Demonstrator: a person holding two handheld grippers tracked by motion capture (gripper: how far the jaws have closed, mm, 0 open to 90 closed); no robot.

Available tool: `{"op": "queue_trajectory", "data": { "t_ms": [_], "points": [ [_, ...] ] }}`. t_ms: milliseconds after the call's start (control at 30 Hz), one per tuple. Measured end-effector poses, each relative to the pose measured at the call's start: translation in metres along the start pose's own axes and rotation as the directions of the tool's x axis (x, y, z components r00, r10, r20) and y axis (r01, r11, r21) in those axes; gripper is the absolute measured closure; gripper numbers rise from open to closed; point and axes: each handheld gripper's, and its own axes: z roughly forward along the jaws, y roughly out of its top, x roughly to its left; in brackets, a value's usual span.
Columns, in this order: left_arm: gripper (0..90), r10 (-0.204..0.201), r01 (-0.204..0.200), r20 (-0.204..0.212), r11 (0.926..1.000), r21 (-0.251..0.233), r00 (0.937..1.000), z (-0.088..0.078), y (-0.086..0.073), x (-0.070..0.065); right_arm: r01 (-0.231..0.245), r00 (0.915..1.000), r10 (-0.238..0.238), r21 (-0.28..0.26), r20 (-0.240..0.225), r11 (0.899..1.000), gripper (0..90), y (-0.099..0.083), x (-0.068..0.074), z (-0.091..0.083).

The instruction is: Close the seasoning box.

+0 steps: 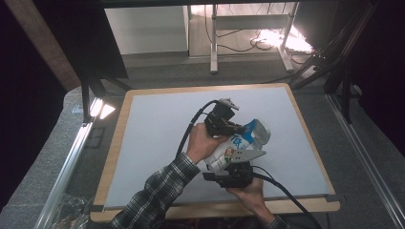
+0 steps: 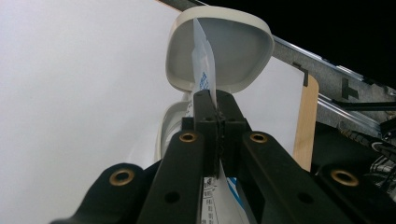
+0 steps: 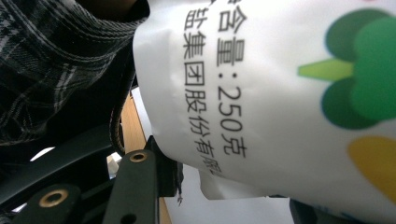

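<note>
Pinching the bag's [image 2: 204,70] thin top edge, left claw [image 1: 237,128] is fully closed on it — a white bowl [image 2: 243,51] sits just beyond. Bag held above mid-desk [image 1: 157,129], tilted between both hands. Right claw [image 1: 234,164] at the bag's lower end — cannot tell if its jaws grip it.

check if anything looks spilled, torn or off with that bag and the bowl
No spill or tear shows. The white printed bag lies tilted over the white bowl, its thin top edge pinched flat in the left gripper. The right gripper is at the bag's lower end; whether it grips is unclear.
</note>
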Motion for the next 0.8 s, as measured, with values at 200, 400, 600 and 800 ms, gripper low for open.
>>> {"op": "queue_trajectory", "data": {
  "t_ms": [200, 400, 600, 800],
  "points": [
    [89.3, -0.001, 0.001, 0.001, 1.0000, 0.002, 1.0000, 0.0001, 0.0007, -0.0004, 0.001, 1.0000, -0.001, -0.002, -0.002, 1.000, 57.4, 0.0005, 0.0002, 0.0004],
    [89.3, 0.001, -0.001, 0.002, 1.0000, 0.007, 1.0000, 0.0001, 0.0018, -0.0006, 0.000, 1.0000, 0.000, -0.006, -0.005, 1.000, 57.3, 0.0011, 0.0002, 0.0002],
    [89.3, 0.002, -0.002, 0.000, 0.9999, 0.011, 1.0000, 0.0001, 0.0032, -0.0014, -0.005, 0.9999, 0.005, -0.011, -0.010, 1.000, 57.4, 0.0019, 0.0004, 0.0000],
    [89.3, 0.004, -0.004, 0.001, 0.9999, 0.015, 1.0000, 0.0012, 0.0040, -0.0012, -0.005, 0.9999, 0.005, -0.012, -0.009, 1.000, 57.3, 0.0024, 0.0004, 0.0000]
  ]
}}
